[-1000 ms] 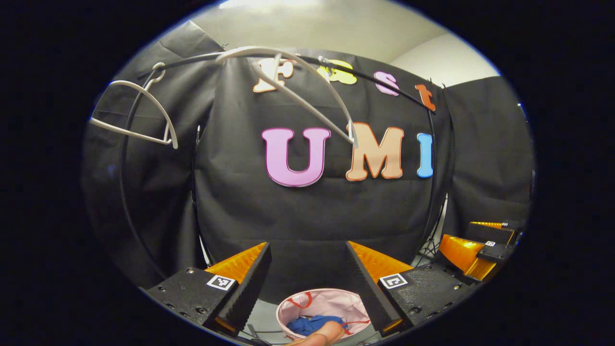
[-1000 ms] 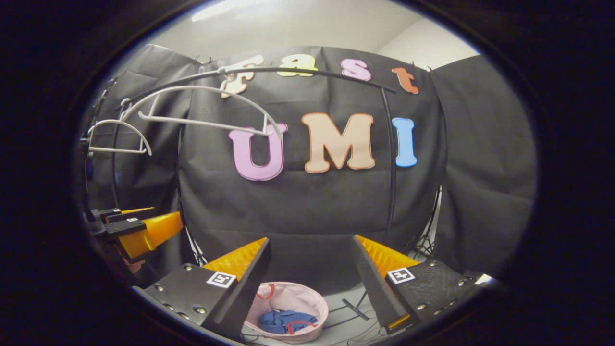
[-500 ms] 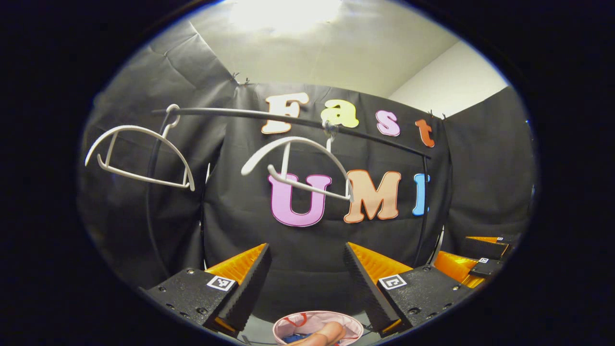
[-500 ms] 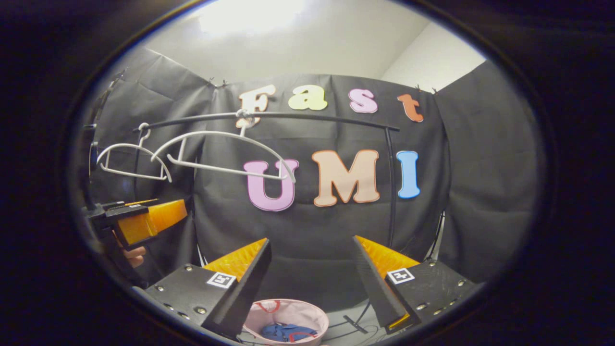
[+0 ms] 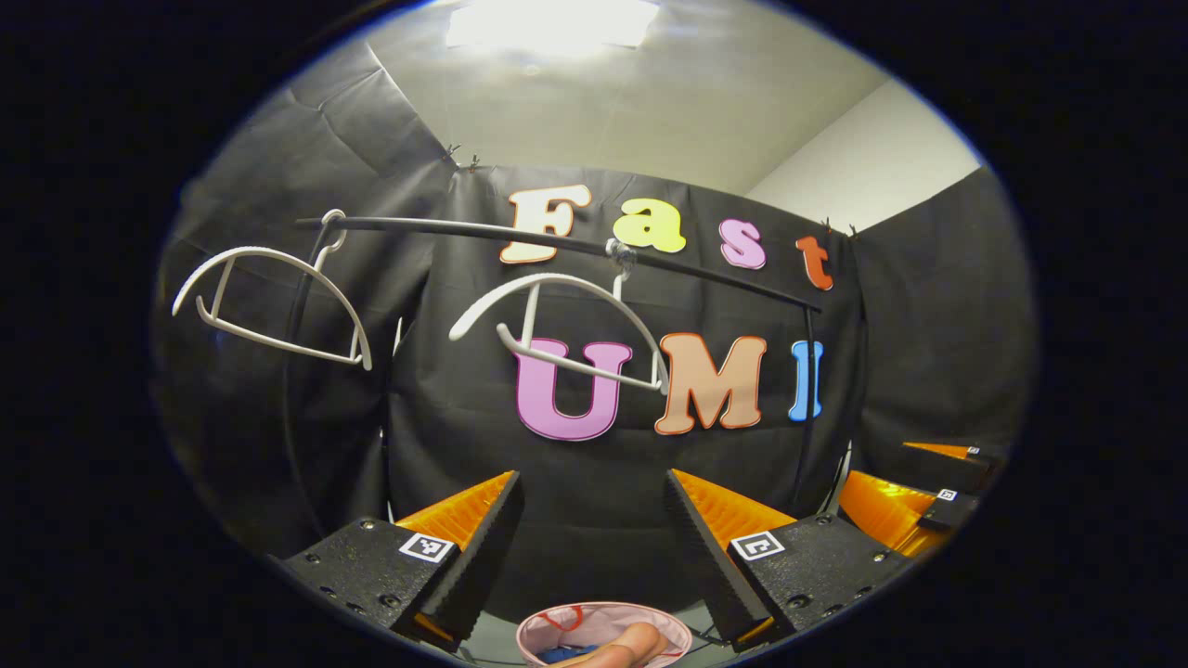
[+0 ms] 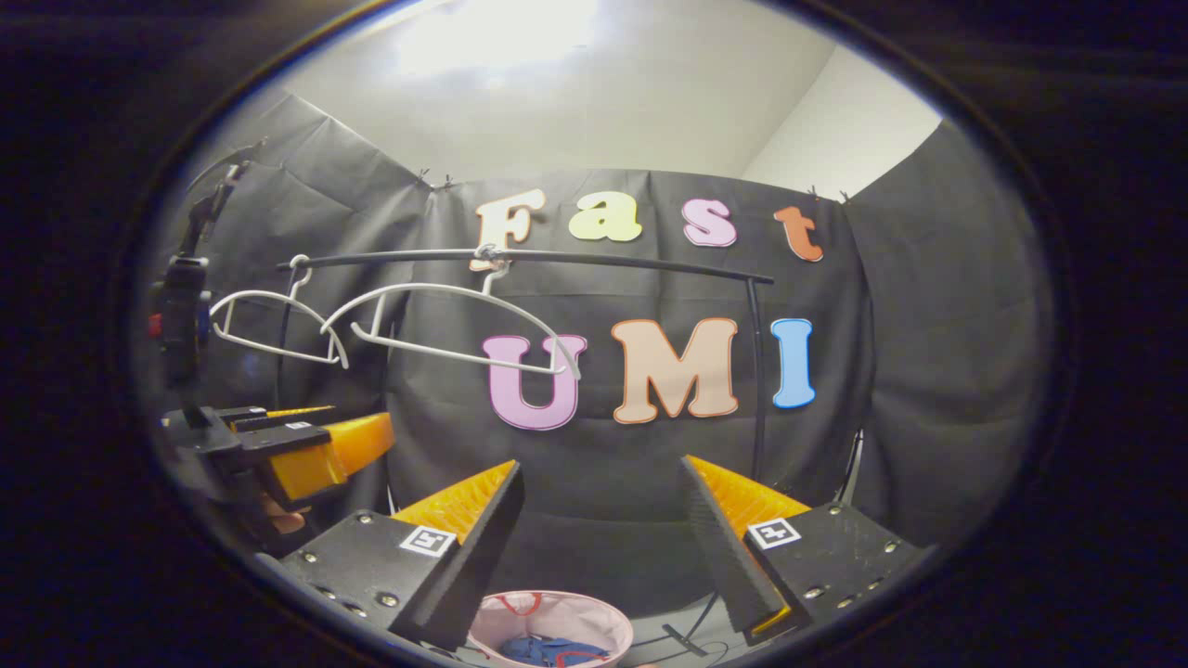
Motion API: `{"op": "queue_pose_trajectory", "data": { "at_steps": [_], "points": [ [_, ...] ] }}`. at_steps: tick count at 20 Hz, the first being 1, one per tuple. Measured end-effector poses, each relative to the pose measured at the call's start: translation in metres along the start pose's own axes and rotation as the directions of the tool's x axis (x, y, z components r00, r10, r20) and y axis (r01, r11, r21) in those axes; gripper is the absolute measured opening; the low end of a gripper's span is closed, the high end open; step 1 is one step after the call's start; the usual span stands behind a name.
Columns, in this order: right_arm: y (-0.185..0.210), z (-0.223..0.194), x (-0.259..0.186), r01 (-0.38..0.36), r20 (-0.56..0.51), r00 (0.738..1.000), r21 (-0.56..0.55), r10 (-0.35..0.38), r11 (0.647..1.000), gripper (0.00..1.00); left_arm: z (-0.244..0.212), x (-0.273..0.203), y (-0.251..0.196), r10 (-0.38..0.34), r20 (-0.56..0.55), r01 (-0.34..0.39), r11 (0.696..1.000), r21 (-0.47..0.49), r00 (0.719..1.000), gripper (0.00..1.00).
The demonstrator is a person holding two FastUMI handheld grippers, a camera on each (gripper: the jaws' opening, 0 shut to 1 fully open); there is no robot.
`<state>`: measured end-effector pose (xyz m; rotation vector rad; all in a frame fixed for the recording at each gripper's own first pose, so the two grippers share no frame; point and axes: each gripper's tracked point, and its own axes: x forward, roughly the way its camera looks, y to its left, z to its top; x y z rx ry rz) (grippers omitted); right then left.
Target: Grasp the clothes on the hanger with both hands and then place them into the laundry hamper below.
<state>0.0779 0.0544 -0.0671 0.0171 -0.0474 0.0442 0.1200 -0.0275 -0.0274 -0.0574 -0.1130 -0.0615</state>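
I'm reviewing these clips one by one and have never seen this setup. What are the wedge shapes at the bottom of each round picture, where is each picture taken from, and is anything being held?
No robot here: a person carries a two-finger tool in each hand, with a camera on each tool looking forward along its fingers. The wedges are those fingers. In the left gripper view the left tool stands open and empty; the right tool does likewise in the right gripper view. Ahead, two bare white hangers hang on a black rail. Below sits a pink laundry hamper with blue clothes inside. A fingertip shows at the bottom edge of the left gripper view.
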Motion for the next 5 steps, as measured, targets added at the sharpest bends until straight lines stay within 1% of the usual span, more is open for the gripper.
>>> {"op": "queue_pose_trajectory", "data": {
  "at_steps": [1,3,4,5],
  "points": [
    [0.001,-0.002,0.0,-0.009,-0.001,1.0,0.001,0.009,1.0,1.0,0.001,0.001,0.002,0.017,-0.004,-0.017,1.0,0.009,1.0,0.93],
    [-0.003,-0.005,0.0,-0.004,0.0,1.0,0.004,0.004,1.0,0.94,0.007,0.002,0.005,0.034,0.011,-0.034,0.999,0.003,0.999,0.93],
    [-0.007,-0.005,0.0,0.002,0.007,1.0,0.007,-0.002,1.0,0.98,0.012,0.001,0.005,0.038,0.028,-0.038,0.999,-0.006,0.999,0.92],
    [-0.009,-0.004,-0.002,0.005,0.02,1.0,0.008,-0.005,1.0,0.98,0.015,0.001,0.007,0.047,0.046,-0.046,0.999,-0.015,0.998,0.92]
  ]
}}
